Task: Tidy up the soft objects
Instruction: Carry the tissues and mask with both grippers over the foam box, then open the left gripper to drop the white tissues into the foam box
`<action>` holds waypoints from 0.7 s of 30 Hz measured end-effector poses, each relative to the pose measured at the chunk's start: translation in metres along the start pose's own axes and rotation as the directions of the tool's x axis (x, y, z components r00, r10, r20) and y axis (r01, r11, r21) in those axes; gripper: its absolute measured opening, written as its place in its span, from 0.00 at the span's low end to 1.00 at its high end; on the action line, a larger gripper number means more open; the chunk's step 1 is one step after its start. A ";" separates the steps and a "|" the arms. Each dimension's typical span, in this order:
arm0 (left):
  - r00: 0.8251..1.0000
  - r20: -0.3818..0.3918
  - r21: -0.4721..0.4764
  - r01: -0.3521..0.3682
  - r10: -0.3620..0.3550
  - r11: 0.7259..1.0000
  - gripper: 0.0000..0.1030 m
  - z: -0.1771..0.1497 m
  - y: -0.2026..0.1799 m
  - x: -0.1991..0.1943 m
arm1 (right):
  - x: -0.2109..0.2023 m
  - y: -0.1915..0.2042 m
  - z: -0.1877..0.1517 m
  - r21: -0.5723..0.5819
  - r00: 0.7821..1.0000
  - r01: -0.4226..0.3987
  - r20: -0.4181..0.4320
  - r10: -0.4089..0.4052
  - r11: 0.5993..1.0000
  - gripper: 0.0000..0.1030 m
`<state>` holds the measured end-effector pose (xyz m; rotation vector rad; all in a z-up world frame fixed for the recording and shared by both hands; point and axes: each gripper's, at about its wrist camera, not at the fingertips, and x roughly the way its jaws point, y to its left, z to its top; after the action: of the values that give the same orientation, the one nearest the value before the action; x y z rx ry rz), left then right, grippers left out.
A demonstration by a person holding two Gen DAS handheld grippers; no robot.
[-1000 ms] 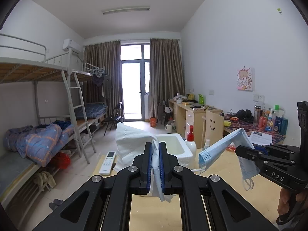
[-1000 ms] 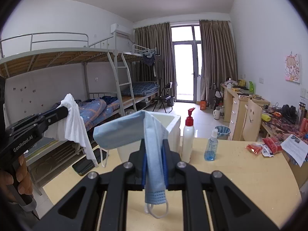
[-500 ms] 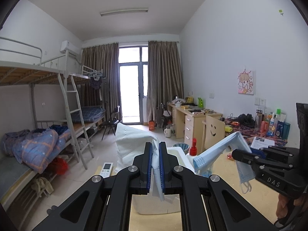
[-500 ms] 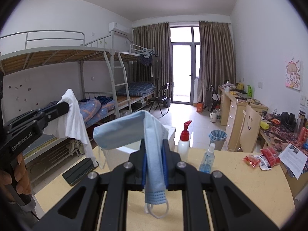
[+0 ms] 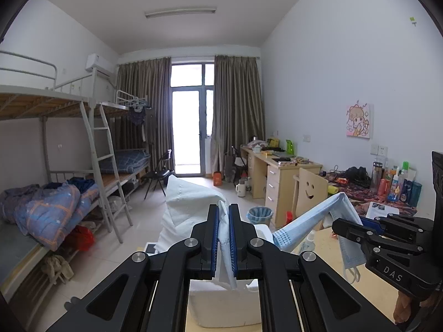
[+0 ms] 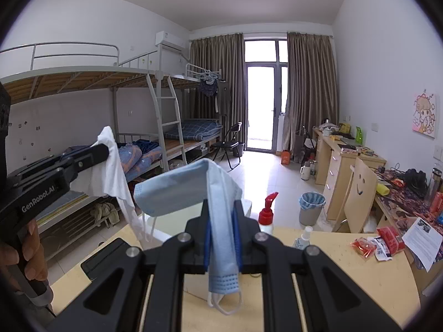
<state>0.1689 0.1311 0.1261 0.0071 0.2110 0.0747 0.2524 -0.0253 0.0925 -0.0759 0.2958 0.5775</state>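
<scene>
Face mask pinched in the right claw, white tissue clamped in the left claw, both held aloft above the white bin on the table. We look mid-carry; next, lower each over the bin and let go.

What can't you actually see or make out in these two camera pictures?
- Inside of the white plastic bin: left wrist view, hidden by the left hand-held gripper and its white paper tissue.
- Label of the clear spray bottle: right wrist view, too small.
- Ends of the blue face mask: pinched inside the right hand-held gripper.
</scene>
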 end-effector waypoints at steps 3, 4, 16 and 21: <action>1.000 -0.005 0.005 0.001 -0.001 1.000 0.08 0.002 0.001 0.008 | 0.009 -0.004 0.004 0.009 1.000 0.003 -0.004 -0.003 1.000 0.17; 1.000 -0.005 0.005 -0.001 0.001 1.000 0.08 0.002 0.001 0.011 | 0.012 -0.005 0.004 0.012 1.000 0.002 -0.006 -0.002 1.000 0.17; 0.999 -0.045 -0.003 -0.018 0.017 1.000 0.08 0.001 0.006 0.053 | 0.049 -0.012 0.006 0.031 0.999 0.003 -0.046 -0.002 1.000 0.17; 0.997 -0.073 -0.008 0.006 -0.007 1.000 0.08 -0.002 0.004 0.068 | 0.053 -0.020 0.007 0.040 0.998 0.024 -0.054 -0.022 0.999 0.17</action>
<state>0.2344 0.1399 0.1102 -0.0045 0.2840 0.0695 0.3075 -0.0129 0.0832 -0.0554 0.3582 0.5469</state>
